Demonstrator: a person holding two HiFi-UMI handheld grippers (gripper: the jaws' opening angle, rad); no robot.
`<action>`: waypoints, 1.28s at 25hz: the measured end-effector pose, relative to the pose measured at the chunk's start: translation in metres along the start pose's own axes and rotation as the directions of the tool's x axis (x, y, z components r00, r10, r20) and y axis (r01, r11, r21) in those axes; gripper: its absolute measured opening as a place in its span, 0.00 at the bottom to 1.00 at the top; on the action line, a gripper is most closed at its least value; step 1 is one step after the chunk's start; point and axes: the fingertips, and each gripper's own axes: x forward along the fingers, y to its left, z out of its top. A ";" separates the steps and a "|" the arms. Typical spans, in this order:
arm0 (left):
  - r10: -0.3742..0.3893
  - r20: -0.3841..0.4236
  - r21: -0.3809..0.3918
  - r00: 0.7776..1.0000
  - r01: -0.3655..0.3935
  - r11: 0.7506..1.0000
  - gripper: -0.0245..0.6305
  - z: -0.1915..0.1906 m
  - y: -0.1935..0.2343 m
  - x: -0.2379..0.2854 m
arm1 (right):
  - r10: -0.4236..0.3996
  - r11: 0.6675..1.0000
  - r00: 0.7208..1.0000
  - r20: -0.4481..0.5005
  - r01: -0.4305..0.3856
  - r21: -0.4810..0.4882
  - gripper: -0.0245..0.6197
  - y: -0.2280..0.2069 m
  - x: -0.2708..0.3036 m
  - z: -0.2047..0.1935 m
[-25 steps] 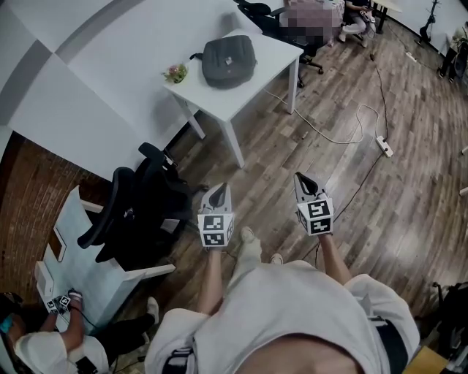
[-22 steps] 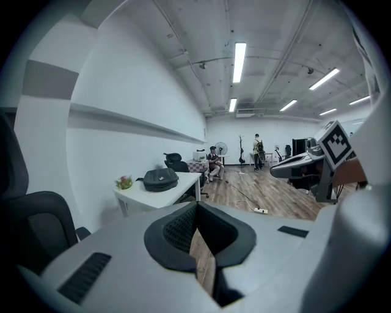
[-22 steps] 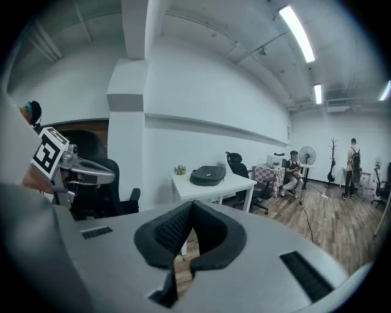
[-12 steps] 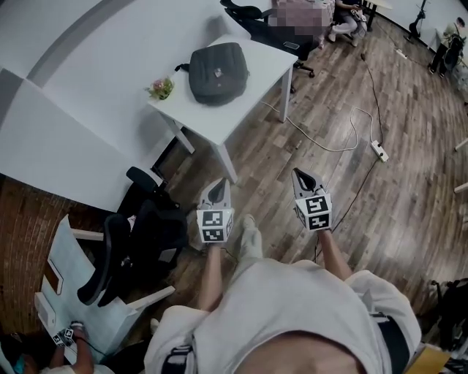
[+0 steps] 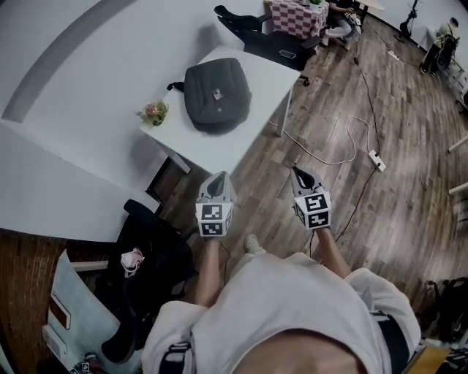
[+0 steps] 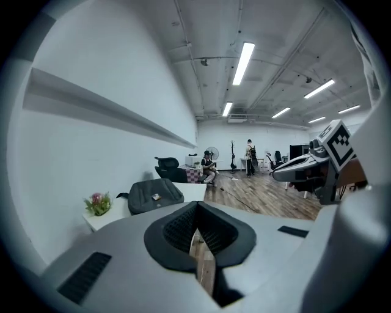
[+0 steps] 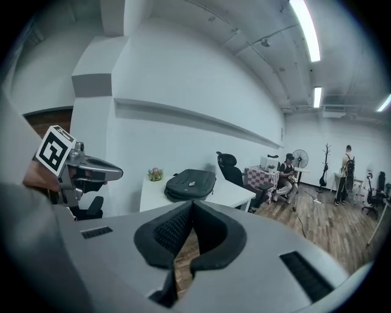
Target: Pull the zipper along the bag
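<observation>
A dark grey bag [image 5: 216, 93] lies flat on a white table [image 5: 241, 135] ahead of me; it also shows as the bag [image 6: 154, 195] in the left gripper view and the bag [image 7: 190, 183] in the right gripper view. A small tag sits on its top. My left gripper [image 5: 217, 181] and right gripper [image 5: 300, 176] hang over the wooden floor short of the table, both shut and empty. In their own views the left gripper [image 6: 197, 208] and right gripper [image 7: 191, 206] point toward the table, jaws pressed together.
A small flower pot [image 5: 153, 112] stands at the table's left corner. Black office chairs [image 5: 150, 256] are at my left and another chair [image 5: 245, 18] beyond the table. A cable with a power strip [image 5: 374, 158] lies on the floor at right. People sit at the far end.
The table and bag have come closer and lower in the head view as I walk toward them. Both grippers stay shut at the same height.
</observation>
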 end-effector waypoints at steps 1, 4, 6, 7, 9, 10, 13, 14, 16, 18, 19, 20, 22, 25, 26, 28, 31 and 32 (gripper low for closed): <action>-0.005 0.000 -0.002 1.000 0.005 1.000 0.08 0.001 0.009 0.010 | -0.005 1.000 1.000 -0.004 0.005 -0.001 0.06 -0.002 0.011 0.004; -0.026 0.000 -0.001 1.000 0.026 1.000 0.08 0.004 0.030 0.039 | -0.020 1.000 1.000 -0.008 0.020 -0.005 0.06 -0.009 0.041 0.012; -0.038 0.000 0.006 0.999 0.038 0.999 0.08 0.007 0.042 0.057 | -0.023 1.000 1.000 -0.014 0.023 -0.002 0.06 -0.012 0.056 0.015; -0.045 -0.002 0.011 0.999 0.045 0.999 0.08 0.009 0.045 0.066 | -0.027 1.000 0.999 -0.021 0.027 0.001 0.06 -0.015 0.062 0.015; -0.062 -0.009 0.018 0.998 0.062 0.998 0.08 0.011 0.048 0.080 | -0.037 0.999 0.999 -0.034 0.037 0.007 0.06 -0.021 0.072 0.012; -0.070 -0.011 0.018 0.997 0.071 0.997 0.08 0.011 0.050 0.086 | -0.040 0.999 0.998 -0.038 0.040 0.012 0.06 -0.024 0.076 0.011; -0.087 -0.018 0.016 0.996 0.087 0.996 0.08 0.011 0.057 0.106 | -0.042 0.999 0.998 -0.040 0.043 0.025 0.06 -0.032 0.091 0.011; -0.089 -0.022 0.018 0.996 0.089 0.996 0.08 0.011 0.060 0.113 | -0.042 0.999 0.998 -0.041 0.044 0.027 0.06 -0.035 0.096 0.011; -0.093 -0.030 0.027 0.995 0.094 0.995 0.08 0.012 0.065 0.129 | -0.043 0.998 0.998 -0.048 0.044 0.033 0.06 -0.044 0.109 0.009; -0.095 -0.042 0.037 0.995 0.097 0.995 0.08 0.011 0.070 0.141 | -0.037 0.998 0.998 -0.057 0.039 0.045 0.06 -0.049 0.124 0.006; -0.093 -0.050 0.039 0.994 0.095 0.995 0.08 0.010 0.073 0.147 | -0.029 0.998 0.998 -0.061 0.032 0.052 0.06 -0.051 0.132 0.005; -0.090 -0.058 0.039 0.994 0.093 0.995 0.08 0.009 0.077 0.154 | -0.019 0.998 0.998 -0.063 0.023 0.058 0.06 -0.052 0.141 0.006; -0.082 -0.077 0.040 0.994 0.085 0.996 0.08 0.008 0.085 0.170 | 0.002 0.998 0.998 -0.063 0.002 0.063 0.06 -0.058 0.162 0.009; -0.073 -0.108 0.043 0.991 0.078 0.996 0.08 0.009 0.095 0.195 | 0.030 0.997 0.997 -0.066 -0.026 0.071 0.06 -0.071 0.195 0.013; -0.071 -0.117 0.046 0.991 0.076 0.996 0.08 0.008 0.098 0.203 | 0.041 0.997 0.997 -0.068 -0.036 0.073 0.06 -0.075 0.205 0.014; -0.064 -0.139 0.064 0.988 0.073 0.995 0.08 0.007 0.105 0.218 | 0.063 0.995 0.995 -0.074 -0.057 0.077 0.06 -0.082 0.225 0.017; -0.063 -0.176 0.090 0.982 0.079 0.993 0.08 0.009 0.112 0.239 | 0.100 0.992 0.991 -0.089 -0.092 0.088 0.06 -0.091 0.252 0.019; -0.062 -0.186 0.096 0.981 0.080 0.992 0.08 0.009 0.113 0.246 | 0.113 0.990 0.989 -0.094 -0.104 0.091 0.06 -0.095 0.261 0.018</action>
